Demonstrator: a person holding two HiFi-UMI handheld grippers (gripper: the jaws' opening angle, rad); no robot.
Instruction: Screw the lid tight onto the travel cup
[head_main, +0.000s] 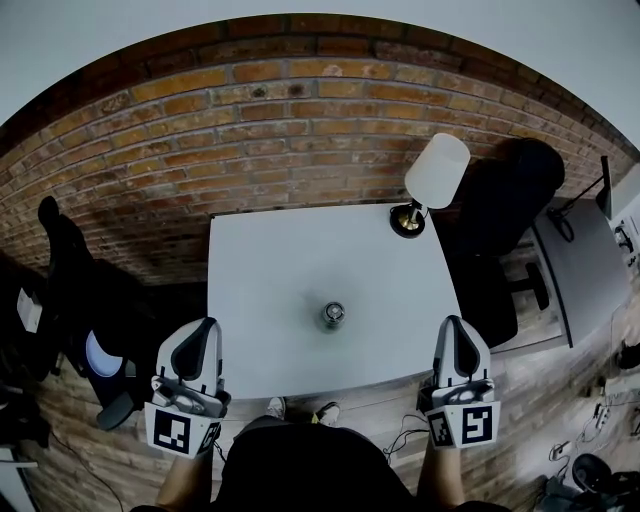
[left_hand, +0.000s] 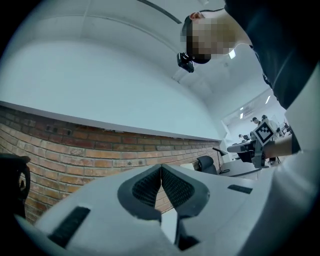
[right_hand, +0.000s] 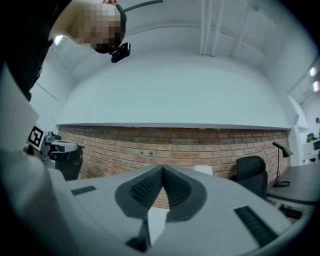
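The travel cup (head_main: 333, 315) stands upright on the white table (head_main: 270, 260), about midway across and nearer the front edge than the back. From above it is a small round silvery thing with a darker middle, and I can't tell at this size whether its lid is seated. Nothing touches it. The person stands at the front edge with a gripper in each hand. The left gripper (head_main: 207, 323) is by the table's near left corner and the right gripper (head_main: 452, 320) by the near right corner, both well apart from the cup. Each points away from the person toward the brick wall (head_main: 300, 130), tipped a little upward. Both pairs of jaws are pressed together with nothing between them. A white-shaded lamp (head_main: 432, 175) stands at the far right corner, with a black office chair (head_main: 510, 195) beyond it.
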